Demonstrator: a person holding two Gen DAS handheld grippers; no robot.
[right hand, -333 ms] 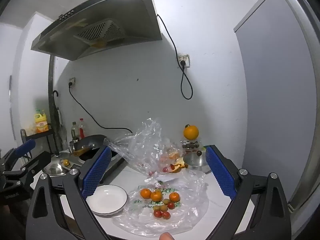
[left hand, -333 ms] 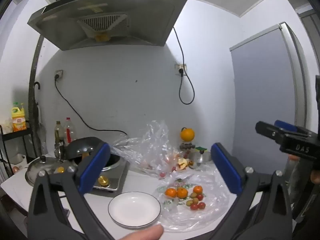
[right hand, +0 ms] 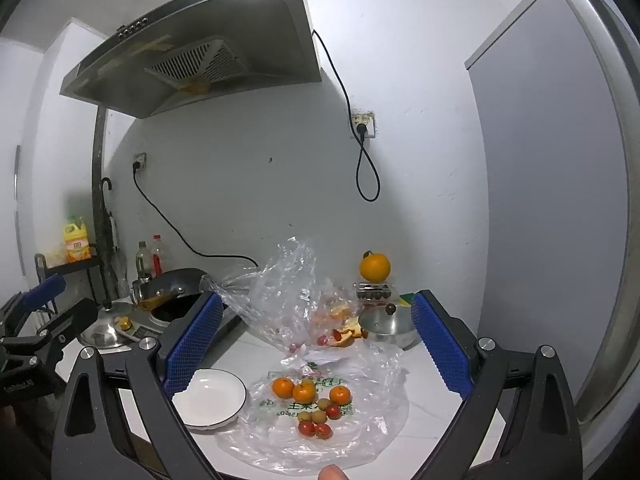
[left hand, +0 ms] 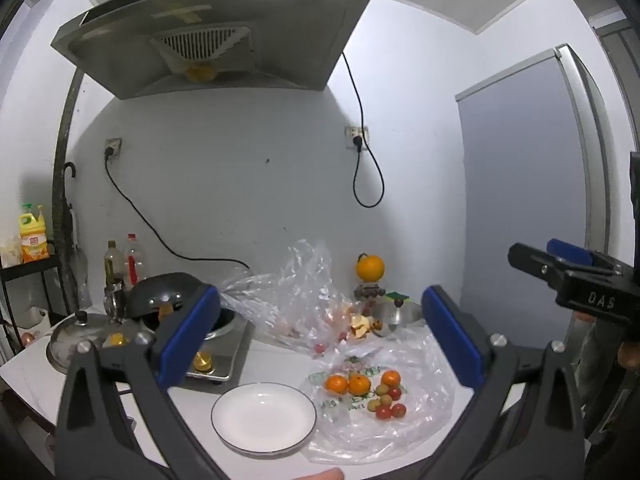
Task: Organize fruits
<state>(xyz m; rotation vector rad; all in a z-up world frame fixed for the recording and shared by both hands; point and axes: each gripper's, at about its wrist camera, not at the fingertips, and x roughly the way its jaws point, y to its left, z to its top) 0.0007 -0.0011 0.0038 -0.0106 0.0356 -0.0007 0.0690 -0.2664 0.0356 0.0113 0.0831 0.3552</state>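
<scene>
"DAS" in pale letters on the black body of the right gripper [left hand: 592, 294], seen from the left wrist view. Small pale lettering along the black body of the left gripper [right hand: 18, 388] in the right wrist view, too blurred to read. Yellow oil jug with red label [left hand: 34, 240] on the black shelf: white characters on the label, not legible. Clear plastic bag with green print [right hand: 308, 408] under the fruit: green characters and digits, upside down, unreadable.
</scene>
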